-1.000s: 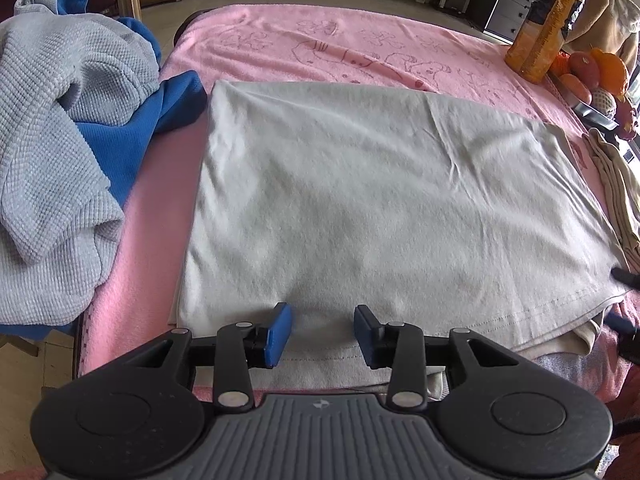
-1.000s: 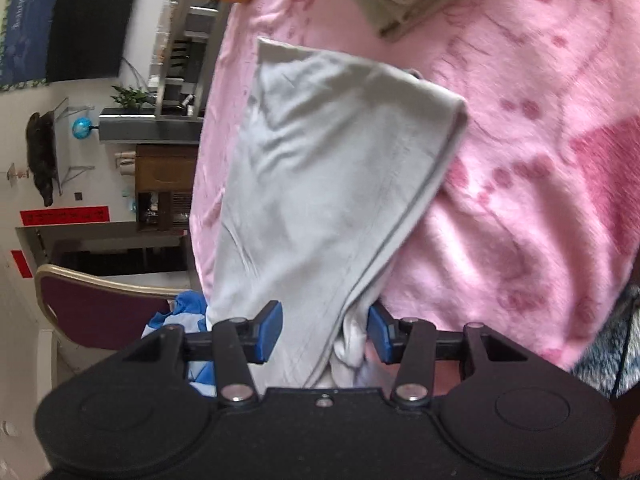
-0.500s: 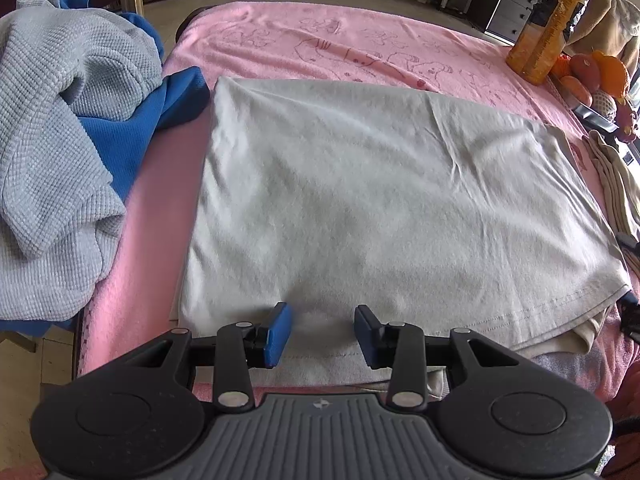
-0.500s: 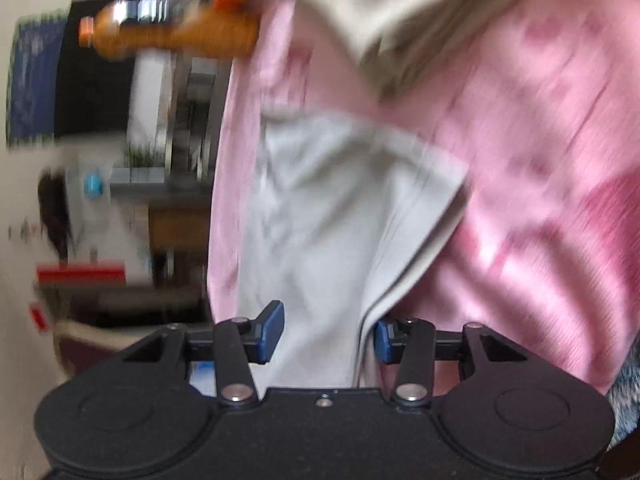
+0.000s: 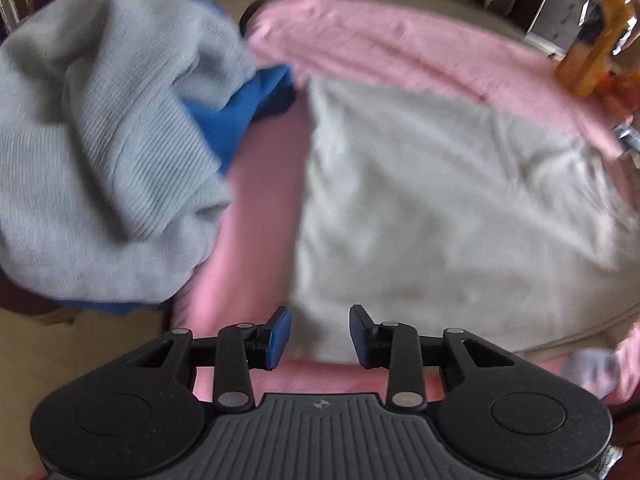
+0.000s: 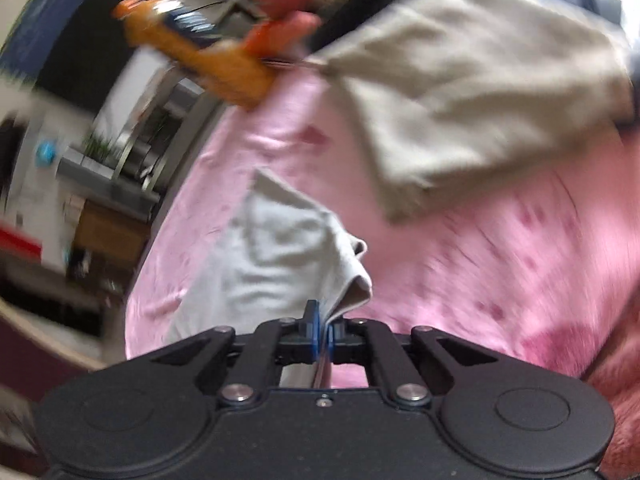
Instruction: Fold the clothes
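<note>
Right gripper [image 6: 323, 330]: jaws clenched on the edge of the light grey shirt [image 6: 276, 256]; the cloth runs forward and to the left of the jaws, bunched and creased, with a fold curling over just ahead of the pads. Left gripper [image 5: 319, 338]: jaws apart and closing, nothing pinched; the shirt's near left corner [image 5: 440, 216] sits between and just ahead of the pads, and the rest of it spreads flat ahead and to the right. Everything lies on a pink blanket [image 5: 260, 208] over the bench. Left of the left jaws: a heap with a grey knit sweater [image 5: 104, 152] on top of a blue garment [image 5: 236, 112]; the blue one pokes out close to the shirt's far left corner. Far right ahead of the left jaws: an orange bottle [image 5: 596, 52], blurred. In the right wrist view the same bottle [image 6: 200, 52] lies far ahead to the left, fruit just beside it, and a folded beige garment [image 6: 472, 92] sits ahead to the right, apart from the shirt. Both views are motion-blurred, so fine detail is unreadable.
</note>
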Action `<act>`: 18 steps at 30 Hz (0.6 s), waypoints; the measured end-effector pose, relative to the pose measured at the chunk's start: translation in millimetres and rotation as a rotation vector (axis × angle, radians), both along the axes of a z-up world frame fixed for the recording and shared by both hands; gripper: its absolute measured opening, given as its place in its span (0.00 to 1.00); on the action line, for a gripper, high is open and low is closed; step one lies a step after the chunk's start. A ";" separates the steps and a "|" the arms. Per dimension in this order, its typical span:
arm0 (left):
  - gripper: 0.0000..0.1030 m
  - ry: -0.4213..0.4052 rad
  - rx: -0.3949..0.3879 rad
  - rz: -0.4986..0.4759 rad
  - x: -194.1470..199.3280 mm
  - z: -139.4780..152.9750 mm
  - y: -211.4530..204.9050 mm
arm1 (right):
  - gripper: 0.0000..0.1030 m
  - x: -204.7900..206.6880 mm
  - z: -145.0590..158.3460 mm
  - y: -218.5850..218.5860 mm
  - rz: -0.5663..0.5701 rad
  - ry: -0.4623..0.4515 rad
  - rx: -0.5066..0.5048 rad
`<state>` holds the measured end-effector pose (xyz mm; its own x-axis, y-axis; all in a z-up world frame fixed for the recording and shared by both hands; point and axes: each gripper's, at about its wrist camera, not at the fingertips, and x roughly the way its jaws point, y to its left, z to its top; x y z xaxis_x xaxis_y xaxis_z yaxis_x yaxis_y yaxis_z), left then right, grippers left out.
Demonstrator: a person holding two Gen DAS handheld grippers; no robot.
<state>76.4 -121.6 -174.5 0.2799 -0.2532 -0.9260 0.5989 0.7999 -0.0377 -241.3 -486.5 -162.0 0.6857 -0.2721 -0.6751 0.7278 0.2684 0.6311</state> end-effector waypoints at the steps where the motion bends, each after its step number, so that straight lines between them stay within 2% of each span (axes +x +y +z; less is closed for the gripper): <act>1: 0.31 0.007 0.023 -0.009 -0.7 -4.5 -1.0 | 0.04 5.7 9.8 2.3 0.020 0.009 -0.030; 4: 0.35 -0.002 0.044 -0.033 -2.4 -8.3 -1.9 | 0.04 24.2 38.3 11.3 0.084 0.031 -0.116; 8: 0.34 -0.022 0.009 -0.001 -1.6 2.6 7.3 | 0.04 57.4 71.9 27.4 0.184 0.087 -0.257; 13: 0.42 -0.122 -0.108 0.005 -4.1 44.4 30.4 | 0.04 107.5 109.4 53.8 0.337 0.177 -0.445; 18: 0.43 -0.150 -0.183 0.098 13.2 63.6 62.8 | 0.04 167.7 150.2 108.3 0.545 0.190 -0.681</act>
